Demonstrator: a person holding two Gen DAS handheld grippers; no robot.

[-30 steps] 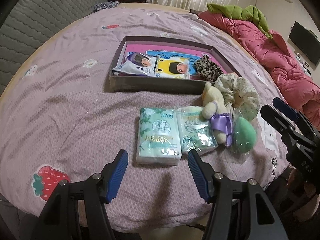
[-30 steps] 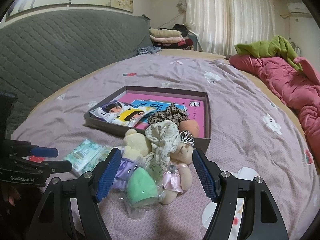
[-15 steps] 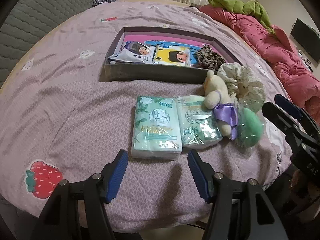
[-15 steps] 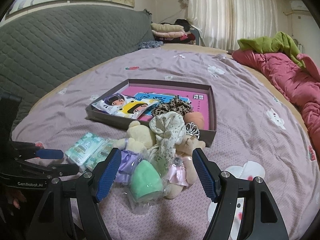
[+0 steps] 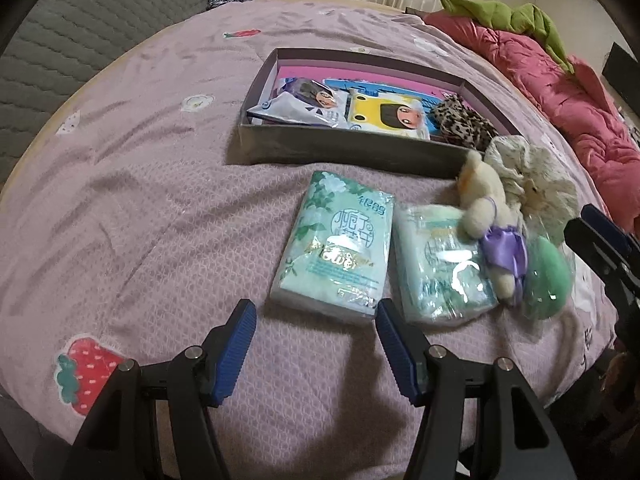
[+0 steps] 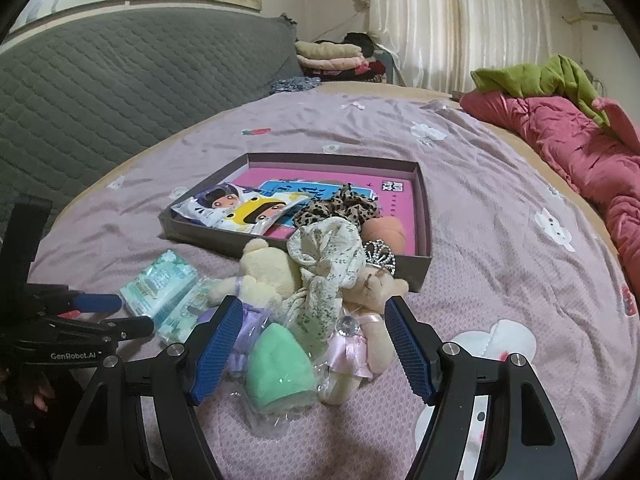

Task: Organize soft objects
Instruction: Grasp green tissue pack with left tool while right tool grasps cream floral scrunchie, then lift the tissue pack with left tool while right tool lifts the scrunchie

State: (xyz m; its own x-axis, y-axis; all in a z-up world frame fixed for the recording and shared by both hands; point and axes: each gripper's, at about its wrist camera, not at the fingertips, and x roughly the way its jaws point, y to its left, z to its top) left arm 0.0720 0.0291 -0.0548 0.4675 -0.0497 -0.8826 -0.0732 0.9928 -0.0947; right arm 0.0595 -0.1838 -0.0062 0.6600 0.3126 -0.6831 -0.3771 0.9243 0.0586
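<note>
Lilac bedding with strawberry and flower prints covers the bed (image 5: 132, 208) on which everything lies; the left gripper (image 5: 316, 334) hovers low with its blue fingers (image 5: 236, 344) spread apart and empty, and the green tissue pack (image 5: 340, 244) lies just beyond the tips, centred on the gap between them; a second, crumpled tissue pack (image 5: 440, 268) touches its right edge, partly under the cream bear with a purple bow (image 5: 486, 216); the right gripper (image 6: 310, 344) also stands wide apart and holds nothing, its fingers (image 6: 410, 354) flanking the heap of soft things: the green sponge in clear wrap (image 6: 280, 372) nearest, the floral scrunchie (image 6: 328, 264) draped over the middle, a bear in a pink dress (image 6: 368, 332) by the right finger; past the heap sits the grey box (image 6: 424, 216), holding cartoon packets (image 6: 236, 208), a leopard scrunchie (image 6: 340, 208) and a peach-coloured item (image 6: 386, 232); a small tiara (image 6: 378, 256) sits at its near wall; a red quilt (image 6: 580, 152) lies further right.
</note>
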